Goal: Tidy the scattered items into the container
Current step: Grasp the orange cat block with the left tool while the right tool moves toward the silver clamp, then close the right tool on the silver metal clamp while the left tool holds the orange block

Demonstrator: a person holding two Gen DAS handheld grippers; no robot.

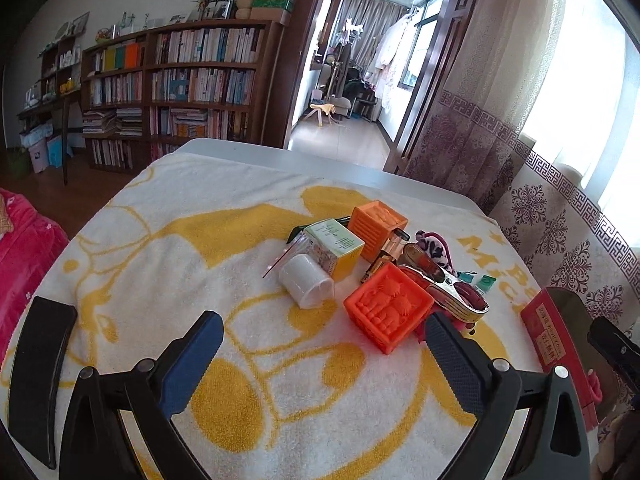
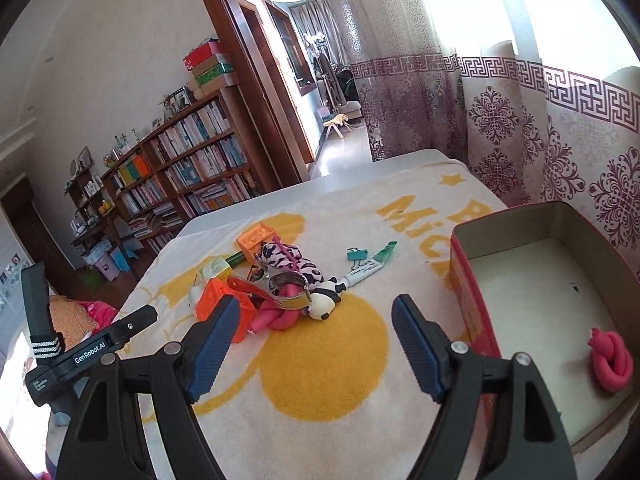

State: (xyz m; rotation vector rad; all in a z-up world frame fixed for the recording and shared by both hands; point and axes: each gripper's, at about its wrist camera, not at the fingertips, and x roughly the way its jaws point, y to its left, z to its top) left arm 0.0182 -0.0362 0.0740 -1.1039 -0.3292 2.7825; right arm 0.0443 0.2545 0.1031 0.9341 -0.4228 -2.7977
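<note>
A heap of small items lies on the yellow-and-white towel: two orange cubes, a white roll, a green-yellow carton, a metal clip, a spotted pouch, a panda toy, a pink knotted balloon, a glue tube and a green binder clip. The red open box stands at the right and holds another pink knotted piece. My left gripper is open, just before the heap. My right gripper is open and empty, left of the box.
The table's far edge lies beyond the towel. A patterned curtain hangs close behind the box. A bookshelf and a doorway are farther back. The left gripper's body shows at the left of the right wrist view.
</note>
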